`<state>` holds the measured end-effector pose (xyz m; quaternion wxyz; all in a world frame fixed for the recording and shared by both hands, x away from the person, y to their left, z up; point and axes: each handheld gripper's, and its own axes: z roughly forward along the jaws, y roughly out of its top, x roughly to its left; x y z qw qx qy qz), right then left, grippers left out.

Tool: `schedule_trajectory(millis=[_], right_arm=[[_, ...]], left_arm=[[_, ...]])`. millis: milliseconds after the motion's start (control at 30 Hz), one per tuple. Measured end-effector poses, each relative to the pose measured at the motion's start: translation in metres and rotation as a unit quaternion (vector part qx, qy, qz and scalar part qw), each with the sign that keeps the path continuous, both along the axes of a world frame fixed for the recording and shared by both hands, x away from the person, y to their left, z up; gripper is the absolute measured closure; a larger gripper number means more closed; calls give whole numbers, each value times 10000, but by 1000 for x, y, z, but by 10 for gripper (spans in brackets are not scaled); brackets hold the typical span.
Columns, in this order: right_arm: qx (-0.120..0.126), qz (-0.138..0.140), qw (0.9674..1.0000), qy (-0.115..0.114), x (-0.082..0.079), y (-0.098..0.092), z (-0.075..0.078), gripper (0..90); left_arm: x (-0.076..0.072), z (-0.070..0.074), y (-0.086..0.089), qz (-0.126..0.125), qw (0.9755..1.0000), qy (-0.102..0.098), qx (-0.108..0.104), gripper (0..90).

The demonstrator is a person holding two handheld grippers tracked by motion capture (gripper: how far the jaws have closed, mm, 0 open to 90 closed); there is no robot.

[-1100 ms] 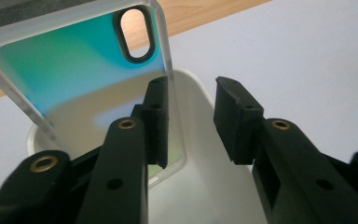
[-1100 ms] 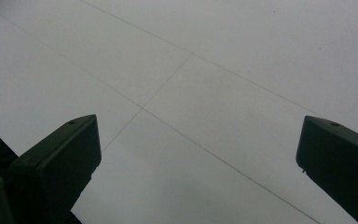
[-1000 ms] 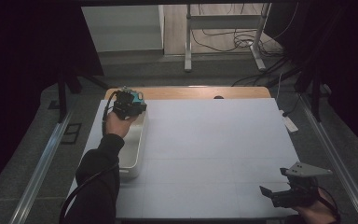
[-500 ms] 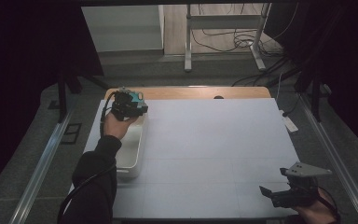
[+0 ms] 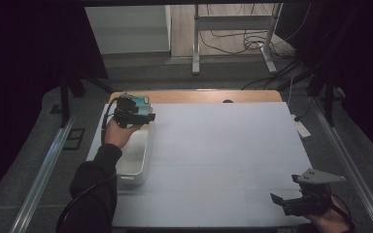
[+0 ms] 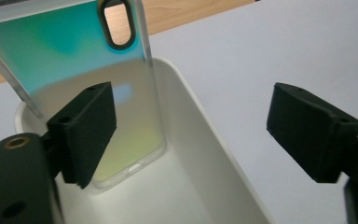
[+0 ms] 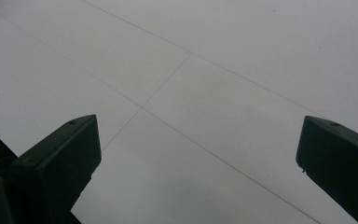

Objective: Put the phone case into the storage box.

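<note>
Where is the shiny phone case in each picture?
High view: the phone case peeks out at upper left, at the far end of the white bin, just past the left gripper.
Left gripper view: it fills the upper left, leaning inside the bin, beside the left jaw.
Right gripper view: not in it; bare white tabletop.
Shared landmark: the white tabletop.

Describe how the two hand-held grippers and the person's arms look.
Both are black. The left hand-held gripper has blocky matte jaws with small screw holes; a black cable trails along the dark sleeve. The right hand-held gripper carries a grey three-cornered plate on top.
</note>
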<state>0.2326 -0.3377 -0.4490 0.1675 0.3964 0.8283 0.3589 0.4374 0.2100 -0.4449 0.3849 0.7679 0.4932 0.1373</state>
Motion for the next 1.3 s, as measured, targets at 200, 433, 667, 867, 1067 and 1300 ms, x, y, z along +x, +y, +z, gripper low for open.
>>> schedule_trajectory(millis=[200, 433, 667, 867, 1067, 1300], right_arm=[[-14, 8, 10000, 4, 0, 0, 0, 1], [-13, -7, 10000, 4, 0, 0, 0, 1], [-22, -40, 10000, 26, 0, 1, 0, 0], [-23, -27, 10000, 24, 1, 0, 0, 0], [-41, -24, 10000, 28, 0, 1, 0, 0], [-43, -29, 10000, 30, 0, 1, 0, 0]], left_arm=[[-5, 2, -1, -82, 10000, -24, -26, 112], [-12, 2, -2, -205, 9998, -22, -23, 76], [-19, 2, -4, -327, 9995, 11, 37, 57], [-27, 3, -8, -389, 9992, -30, 58, 40], [-35, 4, -12, -504, 9986, -114, 117, 22], [-43, 4, -13, -529, 9984, -159, 109, 7]])
